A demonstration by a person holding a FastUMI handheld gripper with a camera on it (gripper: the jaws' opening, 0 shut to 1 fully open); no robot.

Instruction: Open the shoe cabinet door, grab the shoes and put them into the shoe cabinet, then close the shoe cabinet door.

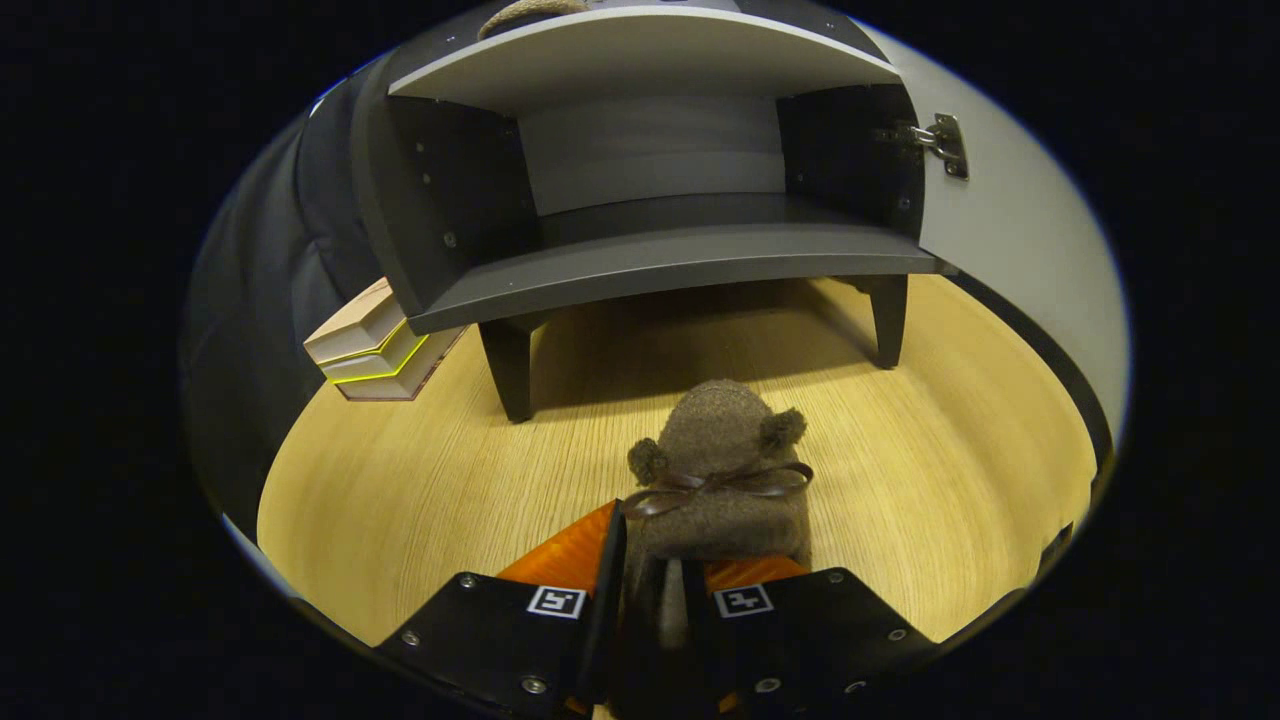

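Note:
A brown felt shoe point(722, 470) with two pompoms and a thin ribbon bow sticks forward from between my fingers, toe pointing at the cabinet. My gripper point(655, 580) is shut on the shoe's heel part, one finger pressing on each side. Beyond the shoe stands the dark grey shoe cabinet point(640, 265) on short legs, its inner shelf bare. The cabinet door point(1010, 230) is swung open to the right, hanging on a metal hinge point(935, 140). The shoe seems to be held slightly above the wooden tabletop point(420, 480).
Left of the cabinet a stack of books point(375, 350) lies on the table. Something brown point(530, 12) rests on the cabinet's top. A dark padded wall point(270, 270) closes the left side. Bare wood lies between the shoe and the cabinet's legs.

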